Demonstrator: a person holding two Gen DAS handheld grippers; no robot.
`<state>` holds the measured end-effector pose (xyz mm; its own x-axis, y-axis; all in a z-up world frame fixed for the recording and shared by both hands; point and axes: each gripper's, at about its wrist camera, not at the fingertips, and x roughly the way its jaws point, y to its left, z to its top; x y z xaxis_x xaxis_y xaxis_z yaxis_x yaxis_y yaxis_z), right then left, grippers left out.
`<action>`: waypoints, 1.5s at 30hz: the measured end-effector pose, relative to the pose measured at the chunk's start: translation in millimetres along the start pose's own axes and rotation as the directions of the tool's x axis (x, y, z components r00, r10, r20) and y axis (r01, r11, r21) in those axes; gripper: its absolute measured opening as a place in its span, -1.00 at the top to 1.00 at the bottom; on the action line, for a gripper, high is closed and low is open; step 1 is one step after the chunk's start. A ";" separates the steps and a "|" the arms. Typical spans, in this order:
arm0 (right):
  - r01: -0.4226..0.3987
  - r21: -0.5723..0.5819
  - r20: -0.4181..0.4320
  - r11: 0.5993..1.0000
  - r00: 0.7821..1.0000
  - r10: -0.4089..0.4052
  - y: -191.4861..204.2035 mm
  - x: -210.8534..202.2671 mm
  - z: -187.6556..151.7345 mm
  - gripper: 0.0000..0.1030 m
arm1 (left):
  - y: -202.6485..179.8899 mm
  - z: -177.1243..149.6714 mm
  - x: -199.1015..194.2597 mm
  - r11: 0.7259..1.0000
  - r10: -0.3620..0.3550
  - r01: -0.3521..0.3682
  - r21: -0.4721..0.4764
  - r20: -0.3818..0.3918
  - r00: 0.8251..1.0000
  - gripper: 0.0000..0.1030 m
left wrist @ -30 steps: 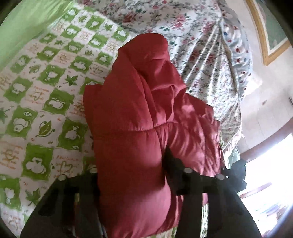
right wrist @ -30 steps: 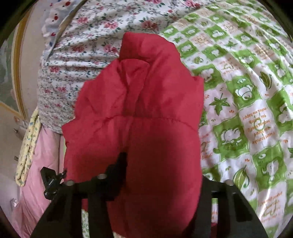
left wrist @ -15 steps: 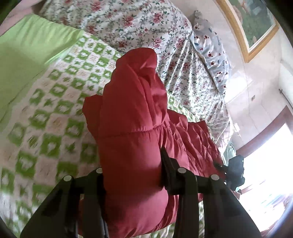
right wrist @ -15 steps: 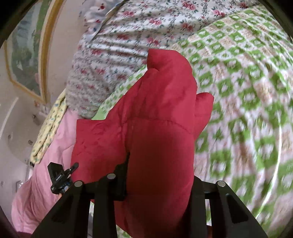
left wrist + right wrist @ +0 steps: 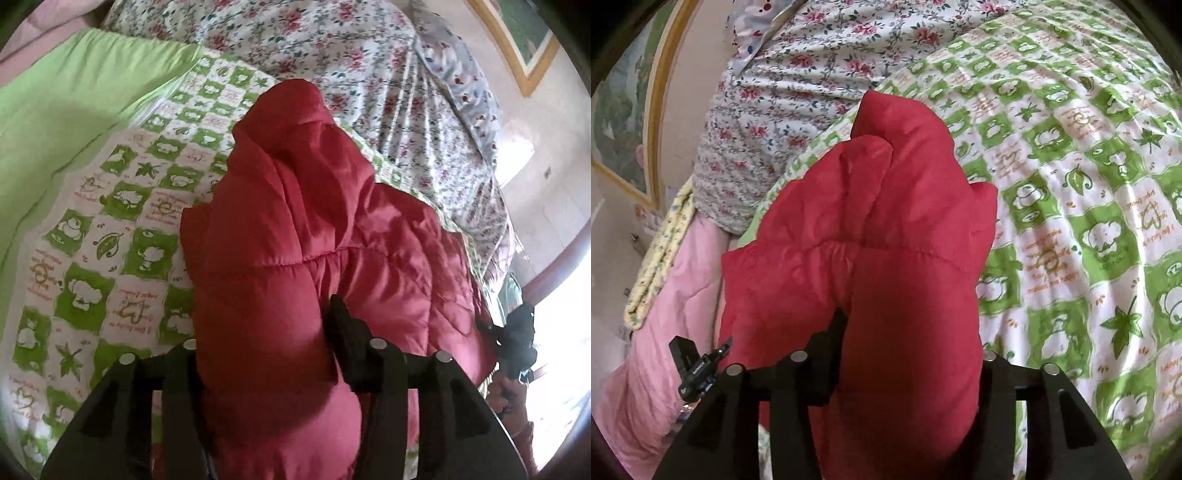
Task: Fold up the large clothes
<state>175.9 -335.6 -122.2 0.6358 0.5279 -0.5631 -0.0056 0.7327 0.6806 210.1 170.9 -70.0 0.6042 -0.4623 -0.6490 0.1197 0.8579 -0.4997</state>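
A puffy red jacket (image 5: 295, 206) lies bunched on the green-checked bedspread (image 5: 110, 258). My left gripper (image 5: 262, 332) has a thick roll of the jacket between its fingers. The jaws are opening, and the padding still fills the gap and presses on the pads. In the right wrist view the same red jacket (image 5: 905, 206) bulges up between the fingers of my right gripper (image 5: 912, 332). Its jaws are opening too, with the fabric still against them. On each gripper, one fingertip is hidden by the jacket.
A floral quilt (image 5: 369, 55) is heaped at the head of the bed, with a plain green sheet (image 5: 74, 110) at the left. A pink blanket (image 5: 665, 295) hangs off the bed's side. A framed picture (image 5: 624, 110) hangs on the wall.
Both grippers have travelled across the bed with the jacket roll, bringing the green sheet and pink blanket into view. Their fingers stand wider apart than half a second ago.
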 end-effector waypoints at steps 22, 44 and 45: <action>0.171 0.004 0.048 0.985 0.984 -0.171 9.2 -5.2 -4.6 -0.59 | -5.4 -9.0 -35.5 0.970 0.245 -0.243 -0.031 0.090 0.965 -0.65; 0.354 -0.165 0.290 0.921 0.910 -0.297 65.5 -54.8 -12.8 -0.59 | -76.9 -18.9 -65.1 0.971 0.139 -0.170 0.170 0.177 0.974 -0.65; 0.361 -0.194 0.304 0.912 0.906 -0.294 74.5 -54.9 -16.1 -0.59 | -82.9 -20.6 -64.1 0.968 0.131 -0.163 0.190 0.173 0.976 -0.65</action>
<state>128.1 -303.1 -48.1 0.8125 0.1325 -0.5677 0.0748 0.9420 0.3270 145.1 124.8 1.2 0.7420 -0.3002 -0.5994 0.1666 0.9487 -0.2688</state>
